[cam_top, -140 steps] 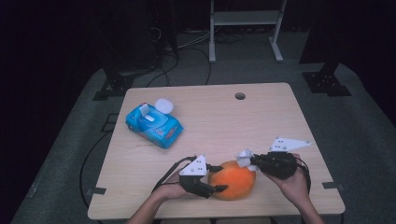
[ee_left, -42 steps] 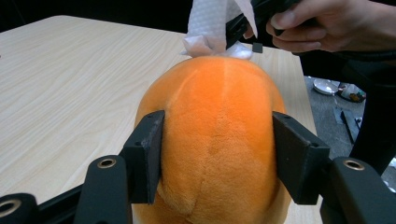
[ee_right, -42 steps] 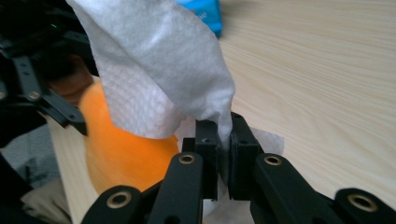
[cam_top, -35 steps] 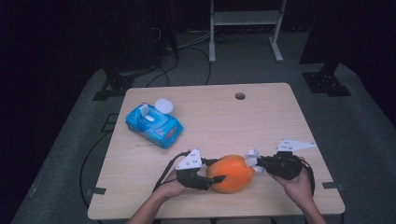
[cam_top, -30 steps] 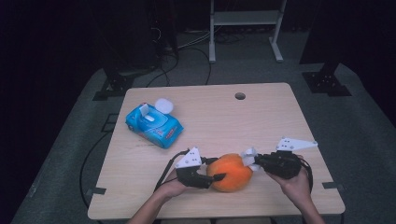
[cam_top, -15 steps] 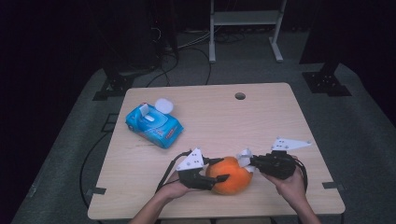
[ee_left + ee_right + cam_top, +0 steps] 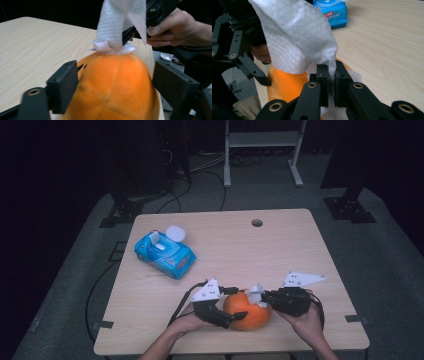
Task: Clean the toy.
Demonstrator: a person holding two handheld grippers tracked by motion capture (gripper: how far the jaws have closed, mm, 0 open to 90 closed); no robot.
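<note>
A round orange fruit (image 7: pixel 250 312) (image 7: pixel 117 85) lies near the table's front edge. My left gripper (image 7: pixel 237 306) (image 7: pixel 117 82) reaches in from the left with one jaw on each side of it. Its jaws have just been opening, and the right-hand pad (image 7: pixel 175 85) stands slightly off the skin. My right gripper (image 7: pixel 262 297) (image 7: pixel 331 75) is shut on a white wipe (image 7: pixel 255 292) (image 7: pixel 120 27) (image 7: pixel 294 37). It holds the bunched wipe down on the top of the fruit (image 7: pixel 287 85).
A blue pack of wipes (image 7: pixel 165 252) (image 7: pixel 332 12) with its lid flipped up lies at the left middle of the wooden table (image 7: pixel 280 255). A small cable hole (image 7: pixel 257 222) sits near the far edge. Cables trail from both grippers.
The left gripper's jaws have spread wider around the orange fruit. The right gripper and its wipe have shifted a little over the top of the fruit.
</note>
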